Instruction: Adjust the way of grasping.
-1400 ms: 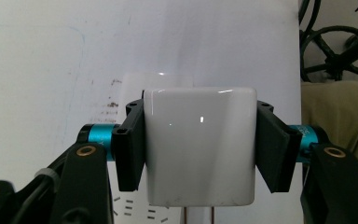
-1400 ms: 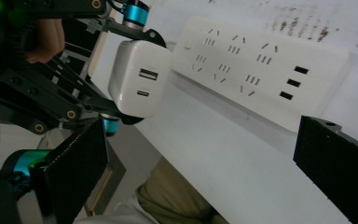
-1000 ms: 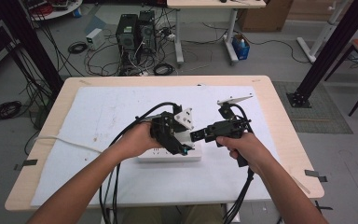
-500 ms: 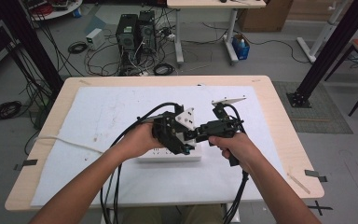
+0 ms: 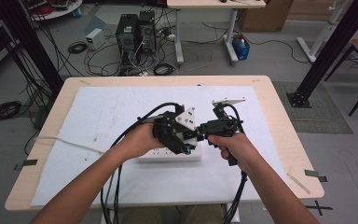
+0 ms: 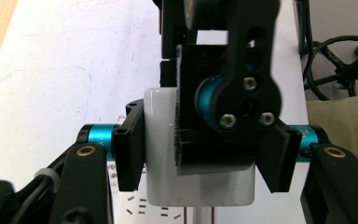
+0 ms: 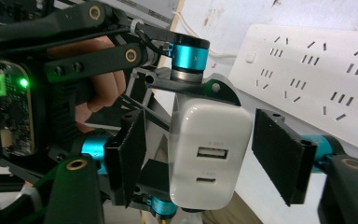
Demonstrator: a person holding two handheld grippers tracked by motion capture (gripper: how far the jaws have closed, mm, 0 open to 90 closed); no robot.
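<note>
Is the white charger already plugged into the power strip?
No, the charger is held off the power strip, the left claw clamping it.

Computer towers (image 5: 135, 30) amid tangled cables (image 5: 81, 49) on the floor beyond the table (image 5: 279, 116)

Glossy white plastic charger (image 7: 209, 154), matt black tongs (image 7: 200, 158) (anodised teal metal joints), wooden table (image 5: 279, 112)

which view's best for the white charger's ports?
Right gripper view: the white charger faces the camera, both ports on its end face visible, between that gripper's open jaws. In the left gripper view the charger is half covered by the other gripper and shows no ports. In the high view it's hidden among the grippers above the power strip.
</note>
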